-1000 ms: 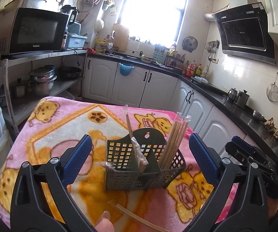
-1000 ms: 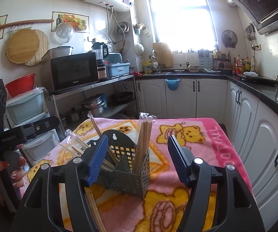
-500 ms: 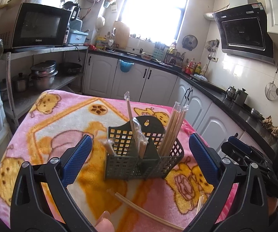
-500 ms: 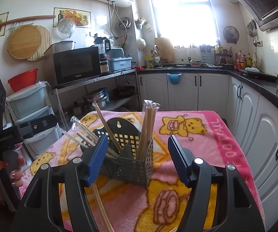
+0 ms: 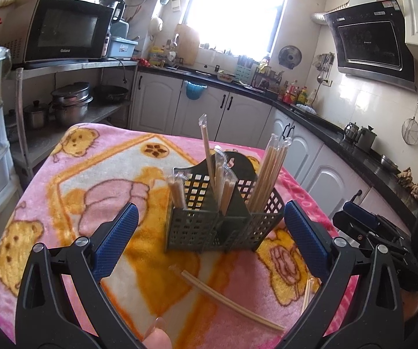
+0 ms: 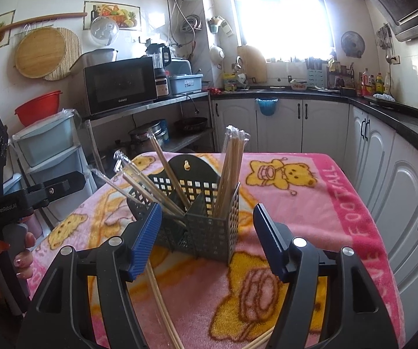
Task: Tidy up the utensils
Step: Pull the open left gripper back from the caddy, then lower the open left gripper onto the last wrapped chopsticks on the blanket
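The grey mesh utensil caddy [image 5: 223,218] stands upright near the middle of the surface, on a pink and yellow teddy-bear blanket [image 5: 86,192] that covers it. The caddy is split into compartments and has a tall rounded back plate with a hanging hole. Wrapped chopsticks [image 6: 229,171] stand nearly upright in a tight bundle in one end compartment; more wrapped pairs [image 6: 139,180] lean outward at a slant from the other compartments, and one single pair [image 5: 207,148] rises higher than the rest in the middle.

On the blanket in front of the caddy lies a loose pair of chopsticks [image 5: 229,302], flat and apart from the caddy's base — in the right wrist view the same kind of sticks [image 6: 162,305] runs under the left blue pad toward the bottom edge. Another short length of chopstick [image 5: 306,293] shows beside the right pad in the left wrist view.

The left tongs [image 5: 209,238] are spread wide with nothing between the blue pads; the caddy sits beyond them. The right tongs [image 6: 207,241] are likewise parted and grasp nothing, the caddy framed between the pads but not touched.

A hand [image 6: 2,258] grips the left tool's handle at the far left edge. Behind stand white cabinets [image 6: 302,128], a microwave [image 6: 120,84] on a metal shelf, and a bright window [image 6: 281,14].
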A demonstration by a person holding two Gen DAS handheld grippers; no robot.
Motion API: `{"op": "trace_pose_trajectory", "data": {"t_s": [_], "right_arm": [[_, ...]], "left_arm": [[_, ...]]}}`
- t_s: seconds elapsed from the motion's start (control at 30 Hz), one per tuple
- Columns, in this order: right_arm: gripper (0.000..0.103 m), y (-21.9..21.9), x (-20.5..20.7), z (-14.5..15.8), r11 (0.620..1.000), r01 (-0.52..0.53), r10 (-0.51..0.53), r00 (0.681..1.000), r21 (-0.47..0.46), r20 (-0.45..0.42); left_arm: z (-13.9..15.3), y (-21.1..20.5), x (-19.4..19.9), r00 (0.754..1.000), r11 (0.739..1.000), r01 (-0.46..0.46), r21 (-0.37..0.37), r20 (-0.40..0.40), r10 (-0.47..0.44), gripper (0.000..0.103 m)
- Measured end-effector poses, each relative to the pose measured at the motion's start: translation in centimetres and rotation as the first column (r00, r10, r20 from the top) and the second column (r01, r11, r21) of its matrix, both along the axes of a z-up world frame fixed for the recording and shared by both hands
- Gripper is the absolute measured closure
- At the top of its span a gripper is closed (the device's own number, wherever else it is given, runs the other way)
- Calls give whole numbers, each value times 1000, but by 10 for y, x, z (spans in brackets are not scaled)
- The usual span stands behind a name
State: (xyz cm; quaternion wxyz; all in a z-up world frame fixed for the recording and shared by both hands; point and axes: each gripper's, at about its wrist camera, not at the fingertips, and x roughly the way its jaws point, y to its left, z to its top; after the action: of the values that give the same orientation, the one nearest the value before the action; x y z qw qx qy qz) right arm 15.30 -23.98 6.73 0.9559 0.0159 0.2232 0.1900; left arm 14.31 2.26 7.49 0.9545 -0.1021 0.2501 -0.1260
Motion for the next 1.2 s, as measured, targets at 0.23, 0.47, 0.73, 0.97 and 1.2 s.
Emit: {"op": "trace_pose_trajectory", "data": {"t_s": [0.23, 0.47, 0.73, 0.97, 1.2], "right_arm": [[40, -3, -3, -14, 1000, 1, -2, 999, -16, -37], [40, -5, -5, -29, 1000, 10, -11, 996, -18, -87], [38, -10, -7, -43, 999, 20, -24, 992, -29, -124], [37, -16, -6, -55, 999, 29, -35, 987, -35, -160], [37, -24, -7, -65, 998, 49, -55, 982, -40, -183]], "left_arm": [[-12, 6, -4, 999, 1000, -15, 3, -29, 15, 11], [-28, 12, -5, 997, 1000, -30, 0, -74, 30, 11], [-47, 11, -1, 992, 999, -32, 1, -126, 32, 11], [-61, 7, 3, 986, 1000, -27, 9, -164, 28, 11], [-74, -1, 10, 981, 1000, -11, 16, -195, 13, 11]]}}
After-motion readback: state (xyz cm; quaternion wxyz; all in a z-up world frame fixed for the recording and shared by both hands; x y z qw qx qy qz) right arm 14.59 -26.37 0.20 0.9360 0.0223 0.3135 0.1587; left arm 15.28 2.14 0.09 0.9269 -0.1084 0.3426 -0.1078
